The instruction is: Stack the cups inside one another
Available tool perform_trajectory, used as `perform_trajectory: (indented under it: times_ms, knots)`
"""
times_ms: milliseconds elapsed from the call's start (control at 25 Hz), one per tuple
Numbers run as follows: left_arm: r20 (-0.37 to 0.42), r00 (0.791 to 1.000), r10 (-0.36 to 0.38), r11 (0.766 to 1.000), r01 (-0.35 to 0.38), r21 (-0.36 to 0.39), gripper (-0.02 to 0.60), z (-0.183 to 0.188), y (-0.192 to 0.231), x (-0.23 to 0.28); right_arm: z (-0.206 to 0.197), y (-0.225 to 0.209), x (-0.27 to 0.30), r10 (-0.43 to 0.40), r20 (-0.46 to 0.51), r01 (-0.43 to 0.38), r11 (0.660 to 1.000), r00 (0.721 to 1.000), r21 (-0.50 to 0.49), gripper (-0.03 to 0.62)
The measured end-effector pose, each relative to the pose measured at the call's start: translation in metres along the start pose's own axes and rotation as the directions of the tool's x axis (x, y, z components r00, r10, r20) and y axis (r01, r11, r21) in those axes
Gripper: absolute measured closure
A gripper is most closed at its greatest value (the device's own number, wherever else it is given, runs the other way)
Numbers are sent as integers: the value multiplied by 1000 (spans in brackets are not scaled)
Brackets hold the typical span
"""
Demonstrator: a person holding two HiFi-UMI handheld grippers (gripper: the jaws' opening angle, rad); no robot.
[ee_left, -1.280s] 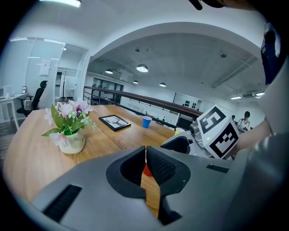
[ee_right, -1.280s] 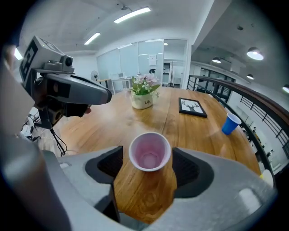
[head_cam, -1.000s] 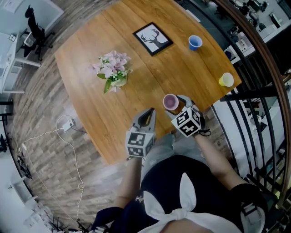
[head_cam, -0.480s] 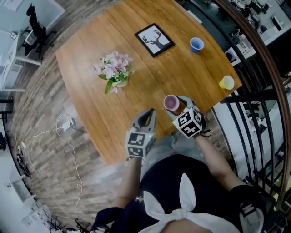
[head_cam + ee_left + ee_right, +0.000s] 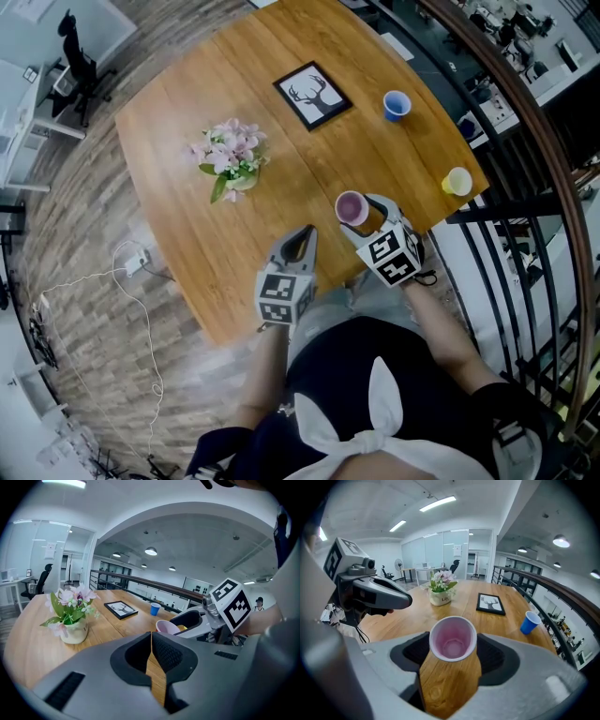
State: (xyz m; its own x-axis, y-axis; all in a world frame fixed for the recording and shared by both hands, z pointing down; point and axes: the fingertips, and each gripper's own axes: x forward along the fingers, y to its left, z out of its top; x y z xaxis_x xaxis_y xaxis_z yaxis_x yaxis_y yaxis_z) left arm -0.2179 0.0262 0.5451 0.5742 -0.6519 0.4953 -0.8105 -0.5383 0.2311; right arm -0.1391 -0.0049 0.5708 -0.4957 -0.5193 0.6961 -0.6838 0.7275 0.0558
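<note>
Looking down from the head view first, we see a pale pink plastic cup (image 5: pixel 352 208) near the close right edge of the honey-coloured wooden table (image 5: pixel 187 122). The right gripper (image 5: pixel 359 212) has it between its jaws, one jaw on each side of the cup. These jaws have just been closing, and they now pinch the cup. Left of it and apart from it, the left gripper (image 5: pixel 302 234) reaches over the near edge of the table with its jaws pressed together on nothing. A small blue plastic cup (image 5: pixel 397 104) stands farther off on the right. A yellow plastic cup (image 5: pixel 457 181) sits at the table's right corner, close to the dark metal railing (image 5: pixel 525 141). A black-framed picture of a deer's head (image 5: pixel 313 95) lies on the far part of the table, left of the blue cup. A white pot of pink flowers (image 5: pixel 231 153) stands well to the left.

Next, the left gripper view shows us its two dark pads meeting, with only a thin sliver of wood visible below them. Beyond them, to the right, we see the pink cup's rim in the other gripper, under its black-and-white marker cube (image 5: pixel 230 603).

Finally, in the right gripper view we look down into the upright pink cup, which sits between the two jaws with its sides against their pads. Wood grain shows beneath it. The blue cup stands far right, the picture lies beyond the pink cup, and the left gripper juts in from the left.
</note>
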Motion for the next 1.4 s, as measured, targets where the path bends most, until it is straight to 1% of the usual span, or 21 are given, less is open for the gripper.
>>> perform_trajectory:
  times_ms: [400,760,960,1120,1240,1400]
  knots:
    - [34,999,13,1000,-13,13,557,26,-20,19,24,-39,-45,-35,89,38,999,995,-27,283]
    - [56,998,12,1000,-13,21,557,46,-39,36,41,-72,-86,-71,176,74,997,982,-13,283]
    - [61,998,20,999,-21,30,557,54,-44,42,41,-87,-97,-84,195,87,996,977,-7,283]
    - [70,997,32,999,-33,14,557,60,-45,47,39,-98,-100,-87,198,91,996,976,-9,283]
    - [71,997,32,999,-34,20,557,65,-49,52,37,-108,-101,-90,200,93,996,976,-9,283]
    - [75,996,49,999,-50,11,557,79,-54,59,35,-122,-104,-94,206,98,995,974,-7,283]
